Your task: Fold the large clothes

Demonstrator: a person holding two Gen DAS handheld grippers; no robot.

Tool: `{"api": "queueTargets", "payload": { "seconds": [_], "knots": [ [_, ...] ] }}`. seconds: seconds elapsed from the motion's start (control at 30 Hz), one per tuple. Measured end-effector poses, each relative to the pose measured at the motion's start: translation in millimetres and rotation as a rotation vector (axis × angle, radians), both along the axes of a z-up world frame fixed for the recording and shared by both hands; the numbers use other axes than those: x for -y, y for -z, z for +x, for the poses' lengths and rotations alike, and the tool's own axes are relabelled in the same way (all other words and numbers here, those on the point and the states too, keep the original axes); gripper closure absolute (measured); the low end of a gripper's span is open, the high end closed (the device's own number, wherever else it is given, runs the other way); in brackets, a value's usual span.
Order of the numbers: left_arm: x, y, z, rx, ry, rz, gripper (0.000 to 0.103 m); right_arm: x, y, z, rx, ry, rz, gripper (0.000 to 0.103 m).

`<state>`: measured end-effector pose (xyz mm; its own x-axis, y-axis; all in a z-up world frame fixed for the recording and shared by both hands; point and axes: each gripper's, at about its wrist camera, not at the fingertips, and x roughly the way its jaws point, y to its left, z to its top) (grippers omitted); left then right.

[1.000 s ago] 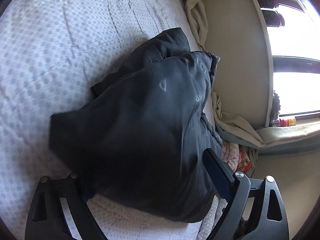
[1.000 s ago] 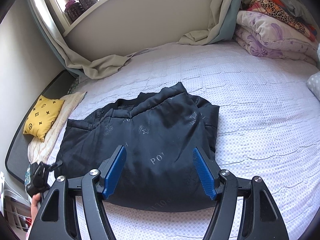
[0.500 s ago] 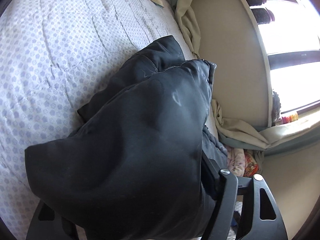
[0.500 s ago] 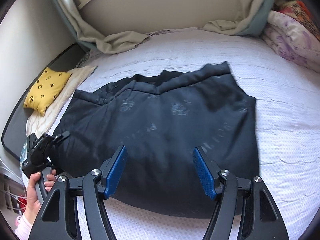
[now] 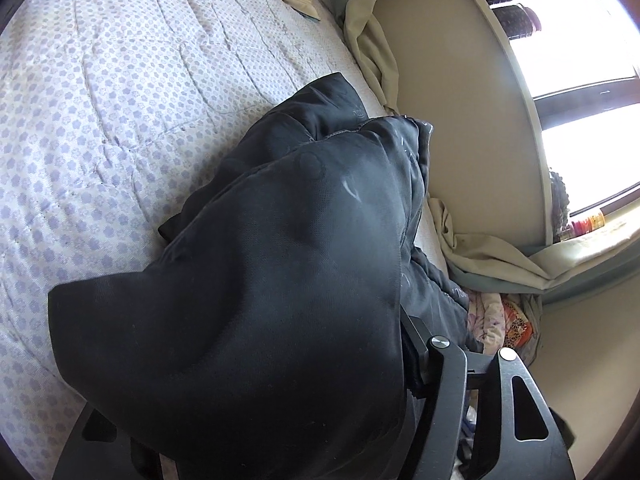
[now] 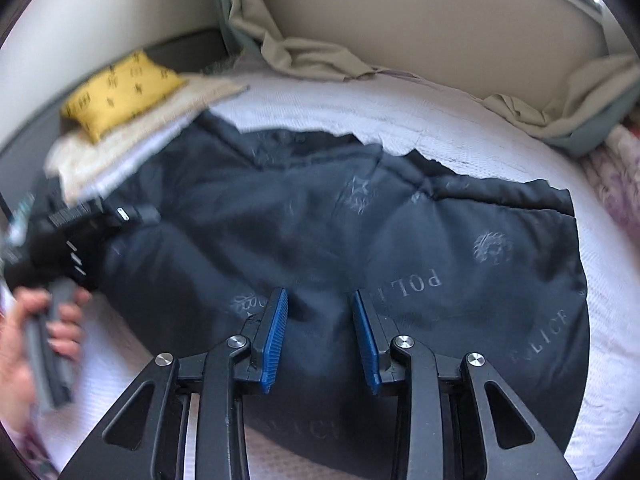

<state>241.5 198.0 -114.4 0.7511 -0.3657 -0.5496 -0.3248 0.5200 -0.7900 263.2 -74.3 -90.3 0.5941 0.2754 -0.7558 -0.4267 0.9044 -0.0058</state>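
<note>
A large dark padded jacket (image 6: 360, 240) with pale printed letters and emblems lies spread on the bed. My right gripper (image 6: 320, 300) is low over its near edge, jaws partly closed, with a fold of the jacket bunched between the blue pads (image 6: 276, 328). In the left wrist view the jacket (image 5: 260, 300) drapes over my left gripper and hides its fingers; only the right finger's base (image 5: 440, 360) shows. The left gripper (image 6: 68, 240) also shows blurred at the jacket's left end in the right wrist view, held by a hand.
The bed has a white quilt with lilac dots (image 5: 100, 120). A yellow cushion (image 6: 120, 92) on a cream towel lies at the far left. Beige curtains (image 6: 320, 60) bunch along the wall. Folded patterned bedding (image 6: 616, 184) lies at the right.
The right gripper has dropped close to the jacket and narrowed its jaws around a fold. The jacket has been spread wider. The left gripper has lifted its end, cloth covering more of its view.
</note>
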Motion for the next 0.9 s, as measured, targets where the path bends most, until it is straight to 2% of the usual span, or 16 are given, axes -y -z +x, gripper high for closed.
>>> {"api": "queueTargets", "payload": {
  "seconds": [0.2, 0.3, 0.4, 0.47, 0.63, 0.77, 0.9],
  "knots": [
    [3, -3, 0, 0.023, 0.002, 0.03, 0.038, -11, 25, 4, 0.008, -0.008, -0.042, 0.072],
    [1, -3, 0, 0.022, -0.003, 0.024, 0.039, -15, 18, 0, 0.044, 0.011, -0.059, 0.072],
    [0, -2, -1, 0.023, -0.002, 0.022, 0.04, -28, 11, -12, 0.106, -0.035, -0.089, 0.073],
    [1, -3, -1, 0.029, 0.003, 0.033, 0.042, -36, 20, -9, 0.086, -0.041, -0.133, 0.073],
    [12, -25, -2, 0.071, 0.027, 0.123, 0.051, -26, 40, 0, 0.034, -0.024, -0.068, 0.073],
    [32, -53, -4, 0.119, 0.064, 0.239, 0.055, -13, 46, 6, -0.004, -0.002, 0.0, 0.073],
    [61, -84, -7, 0.162, 0.119, 0.375, 0.057, -12, 50, 10, -0.01, 0.008, 0.018, 0.073]
  ]
}}
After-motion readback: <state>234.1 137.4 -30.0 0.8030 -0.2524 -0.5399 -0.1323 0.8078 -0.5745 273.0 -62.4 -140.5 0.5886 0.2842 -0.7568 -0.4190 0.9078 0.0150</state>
